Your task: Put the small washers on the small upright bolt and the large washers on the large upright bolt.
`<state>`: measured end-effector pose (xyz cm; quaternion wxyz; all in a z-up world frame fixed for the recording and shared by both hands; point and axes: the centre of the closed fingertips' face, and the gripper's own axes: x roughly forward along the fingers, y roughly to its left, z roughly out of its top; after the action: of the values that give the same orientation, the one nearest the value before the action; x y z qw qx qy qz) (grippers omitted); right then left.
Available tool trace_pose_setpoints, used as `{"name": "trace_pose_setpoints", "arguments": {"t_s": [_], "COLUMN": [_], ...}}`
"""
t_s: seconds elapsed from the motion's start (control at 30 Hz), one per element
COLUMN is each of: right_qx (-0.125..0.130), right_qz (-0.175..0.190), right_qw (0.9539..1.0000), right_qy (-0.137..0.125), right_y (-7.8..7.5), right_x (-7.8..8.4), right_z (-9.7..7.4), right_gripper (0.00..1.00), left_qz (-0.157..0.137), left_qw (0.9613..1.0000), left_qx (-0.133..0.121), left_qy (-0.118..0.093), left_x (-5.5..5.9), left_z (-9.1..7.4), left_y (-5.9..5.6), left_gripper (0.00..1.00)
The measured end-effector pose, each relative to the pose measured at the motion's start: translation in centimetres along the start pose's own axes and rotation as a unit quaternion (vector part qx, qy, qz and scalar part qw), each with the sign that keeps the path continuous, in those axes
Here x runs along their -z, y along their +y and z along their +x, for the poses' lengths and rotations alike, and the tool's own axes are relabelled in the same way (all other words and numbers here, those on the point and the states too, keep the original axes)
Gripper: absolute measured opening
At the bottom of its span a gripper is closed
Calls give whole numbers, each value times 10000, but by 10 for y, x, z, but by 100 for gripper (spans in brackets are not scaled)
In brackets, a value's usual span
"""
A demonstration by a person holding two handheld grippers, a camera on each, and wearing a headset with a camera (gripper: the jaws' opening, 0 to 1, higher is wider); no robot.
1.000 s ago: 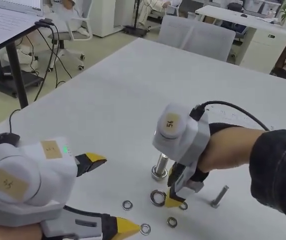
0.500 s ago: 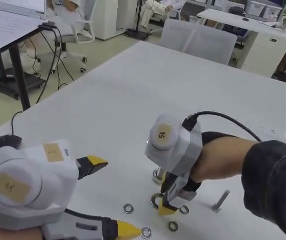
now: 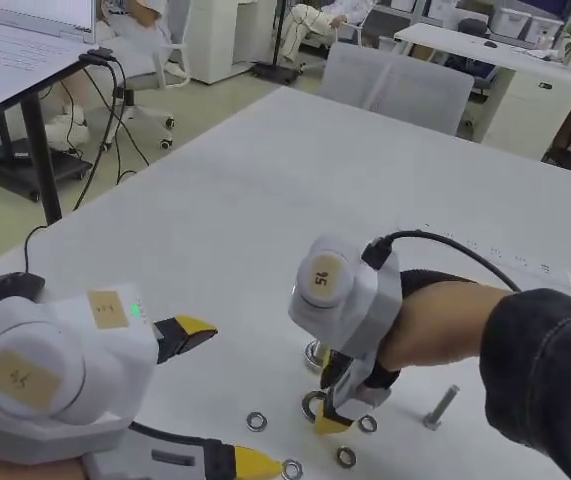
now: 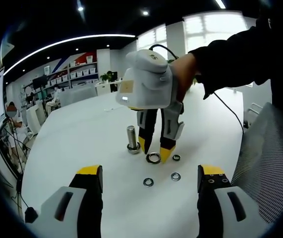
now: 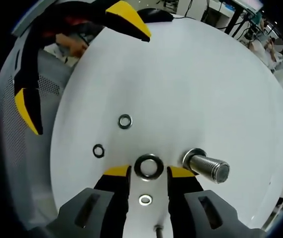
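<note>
A large washer (image 3: 314, 403) lies flat on the white table (image 3: 265, 200), just in front of the large upright bolt (image 3: 315, 353). My right gripper (image 3: 325, 412) points down at it, open, with a yellow tip on either side of the large washer (image 5: 148, 166) and small gaps showing. The large bolt (image 5: 206, 168) stands close to the right finger. A small bolt (image 3: 440, 408) lies on its side at the right. Small washers (image 3: 256, 421) are scattered around. My left gripper (image 3: 225, 395) stands open and empty at the bottom left, facing the right gripper (image 4: 153, 151).
More small washers lie at the front (image 3: 346, 457), beside the right gripper (image 3: 367, 424) and by the left gripper's lower tip (image 3: 291, 468). A grey chair (image 3: 395, 85) stands at the table's far edge. A desk with cables (image 3: 25, 60) is at the left.
The right gripper has shifted slightly left and down, so its tips now straddle the large washer. The left gripper has stayed open in place.
</note>
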<state>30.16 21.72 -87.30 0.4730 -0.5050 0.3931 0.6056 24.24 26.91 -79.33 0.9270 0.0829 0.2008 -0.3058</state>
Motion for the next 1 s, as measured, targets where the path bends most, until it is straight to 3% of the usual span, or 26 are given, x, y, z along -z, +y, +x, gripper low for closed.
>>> {"name": "trace_pose_setpoints", "arguments": {"t_s": [0.37, 1.0], "right_qx": [16, -47], "right_qz": [-34, 53], "right_qw": [9999, 10000], "right_qy": [146, 59], "right_y": [5, 5], "right_x": [-1, 2], "right_z": [0, -7], "right_gripper": [25, 24], "left_qz": [7, 10], "left_qw": [10000, 10000], "left_qx": [-10, 2], "left_qy": [7, 15], "left_x": [0, 0], "left_z": [-1, -1], "left_y": [0, 1], "left_gripper": [78, 77]}}
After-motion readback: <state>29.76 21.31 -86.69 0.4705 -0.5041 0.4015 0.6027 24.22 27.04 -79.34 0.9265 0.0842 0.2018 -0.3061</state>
